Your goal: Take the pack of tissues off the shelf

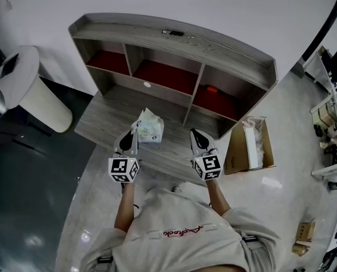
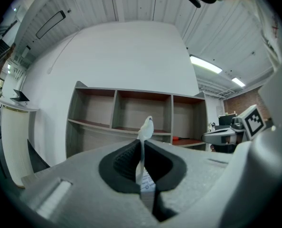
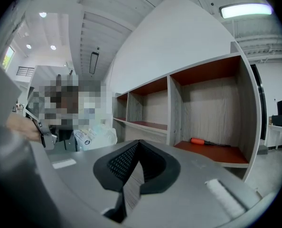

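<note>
The pack of tissues point(image 1: 150, 128), a pale plastic-wrapped packet, hangs above the grey ledge in front of the shelf point(image 1: 174, 41). My left gripper point(image 1: 134, 131) is shut on its thin wrapper edge. In the left gripper view that edge point(image 2: 145, 126) sticks up between the closed jaws of my left gripper point(image 2: 142, 145). The right gripper point(image 1: 194, 134) sits a little to the right of the pack, shut and holding nothing. In the right gripper view its jaws point(image 3: 137, 147) meet in a line, and the pack point(image 3: 96, 137) shows at the left.
The shelf has three red-floored compartments; an orange-handled screwdriver point(image 3: 209, 142) lies in the right one point(image 1: 212, 89). An open cardboard box point(image 1: 248, 147) stands on the floor at the right. A white round bin point(image 1: 41, 98) stands at the left.
</note>
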Demonstrator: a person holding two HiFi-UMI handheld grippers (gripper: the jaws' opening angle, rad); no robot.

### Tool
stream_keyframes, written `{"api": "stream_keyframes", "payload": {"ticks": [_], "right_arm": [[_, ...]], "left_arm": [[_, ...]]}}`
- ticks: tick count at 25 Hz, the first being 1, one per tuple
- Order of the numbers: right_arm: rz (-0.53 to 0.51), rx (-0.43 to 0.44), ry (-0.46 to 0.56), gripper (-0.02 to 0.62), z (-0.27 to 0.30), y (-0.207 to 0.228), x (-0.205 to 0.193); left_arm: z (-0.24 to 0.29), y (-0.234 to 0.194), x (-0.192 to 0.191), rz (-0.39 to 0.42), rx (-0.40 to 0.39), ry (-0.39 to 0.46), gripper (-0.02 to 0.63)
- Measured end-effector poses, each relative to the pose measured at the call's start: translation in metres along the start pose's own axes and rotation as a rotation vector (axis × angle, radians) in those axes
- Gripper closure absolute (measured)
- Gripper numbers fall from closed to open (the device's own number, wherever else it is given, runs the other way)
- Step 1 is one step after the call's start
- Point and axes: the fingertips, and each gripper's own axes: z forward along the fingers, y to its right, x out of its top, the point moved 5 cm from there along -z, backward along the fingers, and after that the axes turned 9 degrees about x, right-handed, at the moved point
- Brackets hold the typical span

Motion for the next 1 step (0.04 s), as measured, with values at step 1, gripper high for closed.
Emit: {"api": "stream_keyframes", "payload": {"ticks": [1], "right_arm": [[-0.001,-0.002,0.001,0.589,0.0004,0.0005,0.0001]], "left_arm": [[0.0008,-0.0003,0.0002,0.0,0.001,0.001,0.606]]}}
